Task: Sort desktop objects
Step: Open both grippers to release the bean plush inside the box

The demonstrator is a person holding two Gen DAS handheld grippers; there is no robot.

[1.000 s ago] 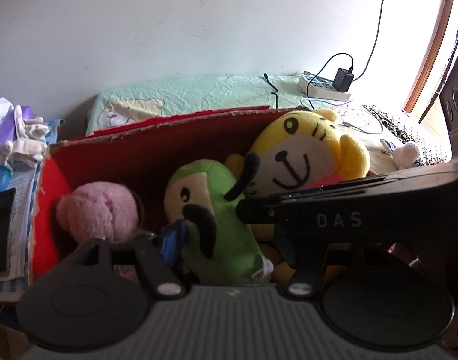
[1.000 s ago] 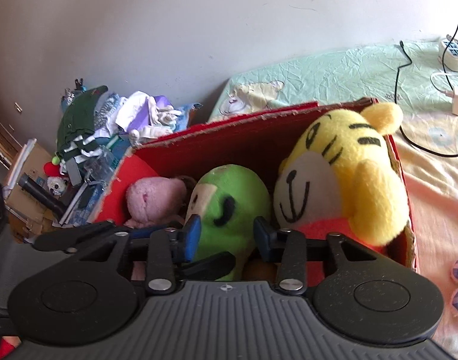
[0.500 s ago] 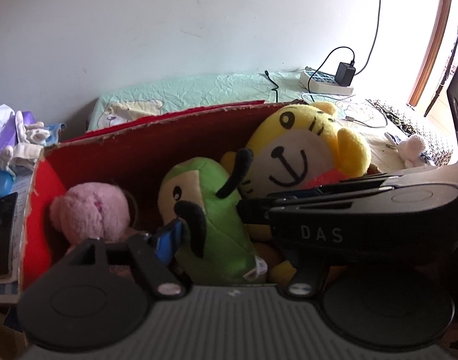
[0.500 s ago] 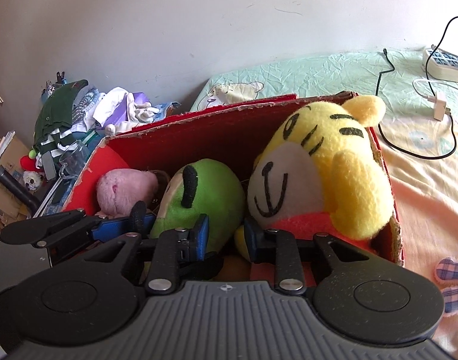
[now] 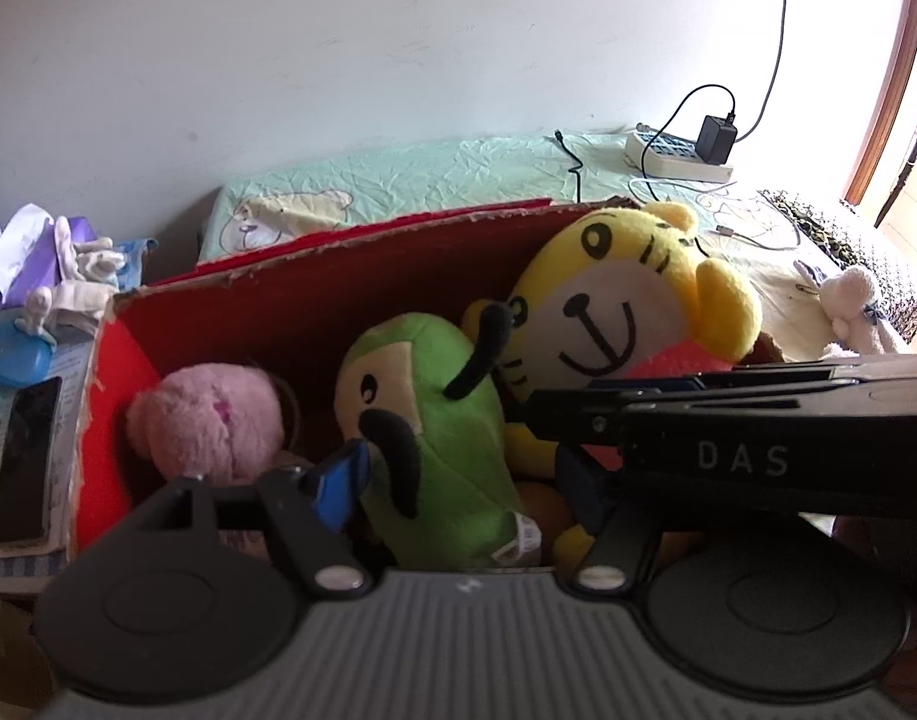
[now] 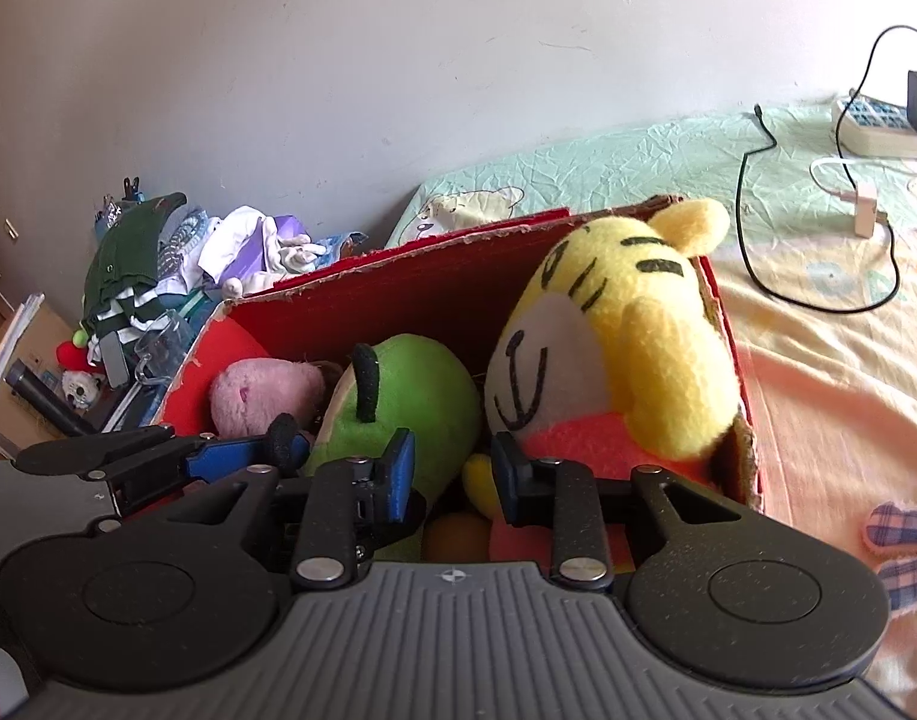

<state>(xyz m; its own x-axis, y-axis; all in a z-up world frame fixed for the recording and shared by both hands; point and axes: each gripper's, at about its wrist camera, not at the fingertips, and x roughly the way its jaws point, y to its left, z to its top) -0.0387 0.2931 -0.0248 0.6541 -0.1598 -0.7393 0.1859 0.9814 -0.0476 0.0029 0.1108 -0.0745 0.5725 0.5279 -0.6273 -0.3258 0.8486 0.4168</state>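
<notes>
Through your left wrist camera, the red box (image 5: pixel 314 312) is sitting right ahead, with three toys lying in a row inside it. The pink plush (image 5: pixel 206 420) is resting at 10 o'clock of your left gripper (image 5: pixel 458 480), the green plush (image 5: pixel 434 420) is lying at 12 o'clock between its fingers, and the yellow tiger plush (image 5: pixel 626 300) is leaning at 2 o'clock. The jaws are standing apart around the green plush; the left pad is brushing it, the other is sitting clear. Your right gripper (image 6: pixel 452 474) is crossing in from 3 o'clock, hiding the tiger's lower body. Its jaws are opening slightly, gripping nothing, and are hanging over the seam between the green plush and the tiger. Something orange (image 6: pixel 455 534) is showing beneath, too hidden to identify.
</notes>
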